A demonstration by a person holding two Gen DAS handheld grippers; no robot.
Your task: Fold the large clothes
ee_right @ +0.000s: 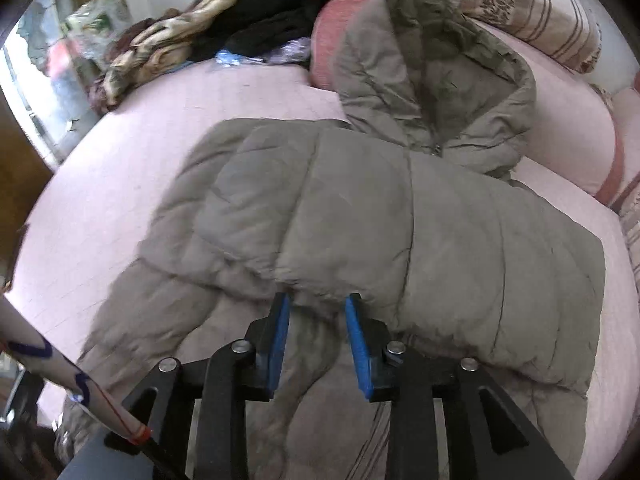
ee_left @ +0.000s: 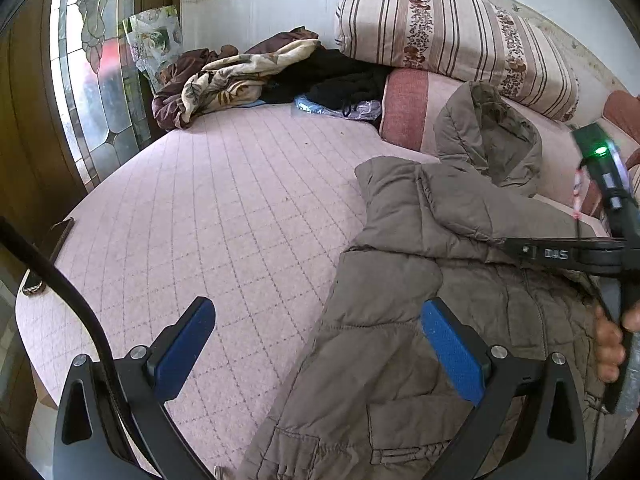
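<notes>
The grey puffer coat lies on the pink quilted bed, hood toward the pillows, with the right gripper parted, unclamped, at its folded-over sleeve, nearer than the wide-open, empty left gripper at its side.

A pink quilted bed cover with a diamond grid spreads across the bed. At its far edge lies a crumpled brown-and-cream floral blanket, touching a heap of black clothing. A crinkled blue-and-clear plastic bag sits just in front of that heap. A striped, flower-banded bolster pillow rests atop a pink cushion. A leaded stained-glass panel stands at the left.
</notes>
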